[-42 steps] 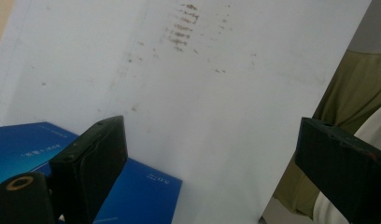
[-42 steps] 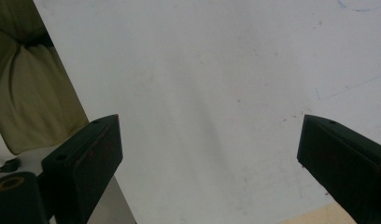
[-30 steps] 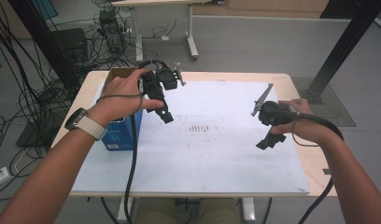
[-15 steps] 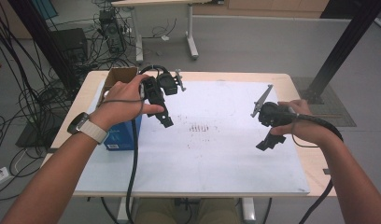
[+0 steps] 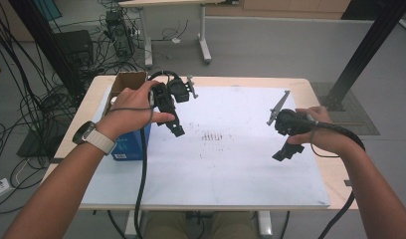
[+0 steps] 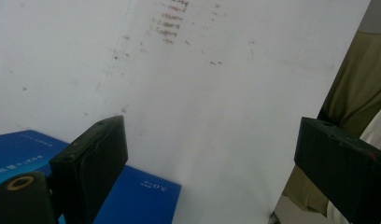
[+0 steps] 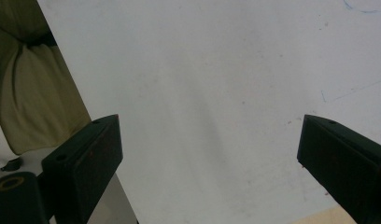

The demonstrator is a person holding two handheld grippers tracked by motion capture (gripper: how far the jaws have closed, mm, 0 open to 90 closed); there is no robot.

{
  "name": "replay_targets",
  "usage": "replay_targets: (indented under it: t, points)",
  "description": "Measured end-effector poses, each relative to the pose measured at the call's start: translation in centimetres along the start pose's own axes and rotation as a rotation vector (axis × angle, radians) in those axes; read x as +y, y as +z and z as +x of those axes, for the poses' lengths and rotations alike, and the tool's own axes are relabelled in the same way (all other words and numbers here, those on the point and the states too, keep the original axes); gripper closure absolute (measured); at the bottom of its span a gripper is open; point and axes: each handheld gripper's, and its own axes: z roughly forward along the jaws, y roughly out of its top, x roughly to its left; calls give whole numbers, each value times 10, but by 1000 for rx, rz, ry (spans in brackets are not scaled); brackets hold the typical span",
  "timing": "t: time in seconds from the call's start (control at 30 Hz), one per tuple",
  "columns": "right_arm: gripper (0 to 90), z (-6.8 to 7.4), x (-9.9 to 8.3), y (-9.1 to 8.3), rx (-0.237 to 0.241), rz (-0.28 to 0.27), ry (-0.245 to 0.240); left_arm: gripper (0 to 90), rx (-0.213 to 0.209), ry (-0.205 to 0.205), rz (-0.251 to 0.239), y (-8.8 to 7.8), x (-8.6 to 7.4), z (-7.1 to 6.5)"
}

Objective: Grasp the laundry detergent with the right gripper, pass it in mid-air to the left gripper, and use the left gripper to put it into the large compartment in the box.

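The left gripper (image 5: 175,127) is held above the bench (image 5: 251,82) at about 10 o'clock on the white sheet (image 5: 226,164), just beside the blue box (image 5: 129,145). In the left gripper view its jaws stand wide apart with nothing between them, over the white sheet, and the blue box lies under the left jaw at 7 o'clock. An open cardboard box (image 5: 126,82) sits behind the blue box at the bench's 10 o'clock corner. The right gripper (image 5: 285,152) hovers at 3 o'clock over the sheet, well apart from the left one; its own view shows its jaws spread wide and empty. Faint brownish marks (image 5: 213,136) lie on the sheet between the 2 grippers.
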Motion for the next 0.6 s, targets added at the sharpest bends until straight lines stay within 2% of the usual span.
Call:
replay_targets:
  t: [0.6]
  points:
    - [66, 0, -5, 2, 0, -9, 6, 100, -11, -11, -4, 7, 1, 3]
